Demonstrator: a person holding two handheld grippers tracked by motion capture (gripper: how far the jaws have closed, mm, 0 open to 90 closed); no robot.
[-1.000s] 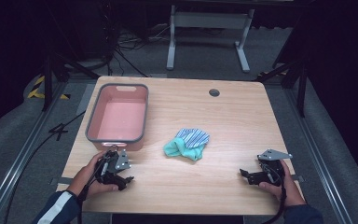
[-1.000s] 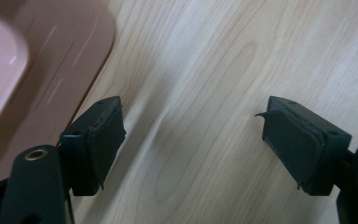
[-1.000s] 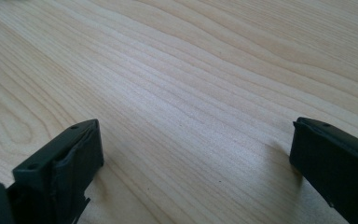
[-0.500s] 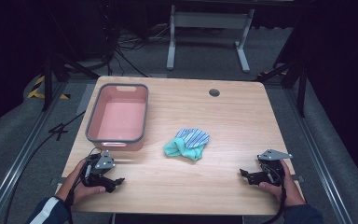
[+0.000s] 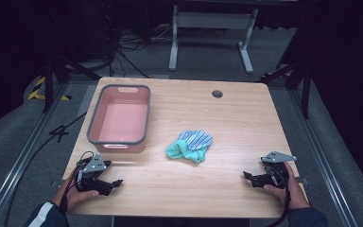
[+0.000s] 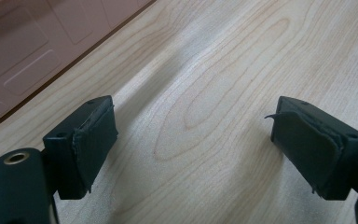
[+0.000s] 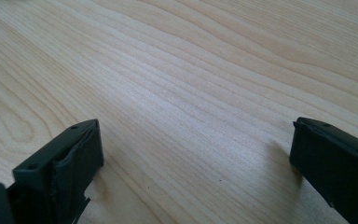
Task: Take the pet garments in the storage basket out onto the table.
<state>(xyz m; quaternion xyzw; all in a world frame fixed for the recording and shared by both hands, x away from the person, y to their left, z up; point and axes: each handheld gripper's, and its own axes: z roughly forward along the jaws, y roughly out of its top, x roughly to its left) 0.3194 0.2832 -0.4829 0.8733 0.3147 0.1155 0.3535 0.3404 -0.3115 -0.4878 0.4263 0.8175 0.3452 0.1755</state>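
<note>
A pink tub (image 5: 119, 120) with a grey rim stands empty at the table's left. A crumpled cloth (image 5: 190, 145), teal with a blue-striped part, lies near the middle of the table. My left gripper (image 5: 116, 183) rests on the wood at the front left, just below the tub, jaws open and empty. In the left gripper view the gripper (image 6: 191, 140) holds only bare wood between its jaws, with the tub's wall (image 6: 23, 65) at upper left. My right gripper (image 5: 247, 177) lies at the front right, open and empty; the right gripper view shows the gripper (image 7: 193, 154) over bare wood.
The wooden table (image 5: 246, 123) has a round cable hole (image 5: 217, 93) near its back edge. Behind the table stand a white metal frame (image 5: 212, 28) and cables on grey carpet. Metal rails run along both sides of the table.
My left gripper has shifted left and toward the front edge, turning so its jaws point right. The right gripper and the cloth have stayed put.
</note>
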